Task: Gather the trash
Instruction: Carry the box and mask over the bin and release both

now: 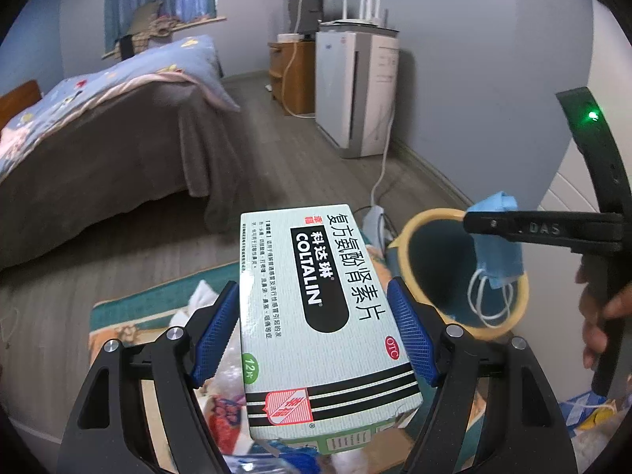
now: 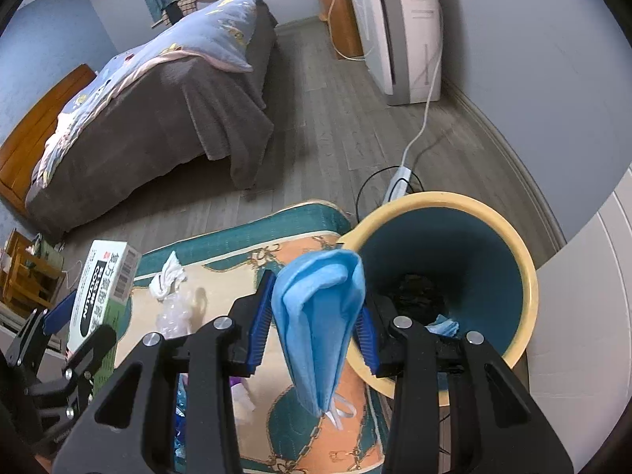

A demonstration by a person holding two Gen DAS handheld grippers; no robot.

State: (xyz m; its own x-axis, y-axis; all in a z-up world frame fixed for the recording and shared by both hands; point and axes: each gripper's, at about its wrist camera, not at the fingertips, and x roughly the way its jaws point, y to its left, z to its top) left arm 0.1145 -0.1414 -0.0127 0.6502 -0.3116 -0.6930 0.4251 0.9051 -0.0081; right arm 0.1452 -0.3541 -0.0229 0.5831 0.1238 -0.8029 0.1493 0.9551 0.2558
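Medicine box [image 1: 316,316] clamped across its width in left gripper [image 1: 314,331], above rug [image 2: 237,237]. Blue face mask [image 2: 320,316] pinched in right gripper [image 2: 316,339], half closed, hanging at nine o'clock of yellow-rimmed bin [image 2: 525,276]. Crumpled tissue [image 2: 168,276] on rug.

The white-green cardboard medicine box [image 1: 316,316] has a smooth, slightly glossy printed surface, and the folded blue face mask [image 2: 320,316] looks like soft matt non-woven cloth. The round bin with yellow rim [image 2: 525,260] seems smooth plastic. The grey plank floor [image 2: 335,126] looks like matt wood.
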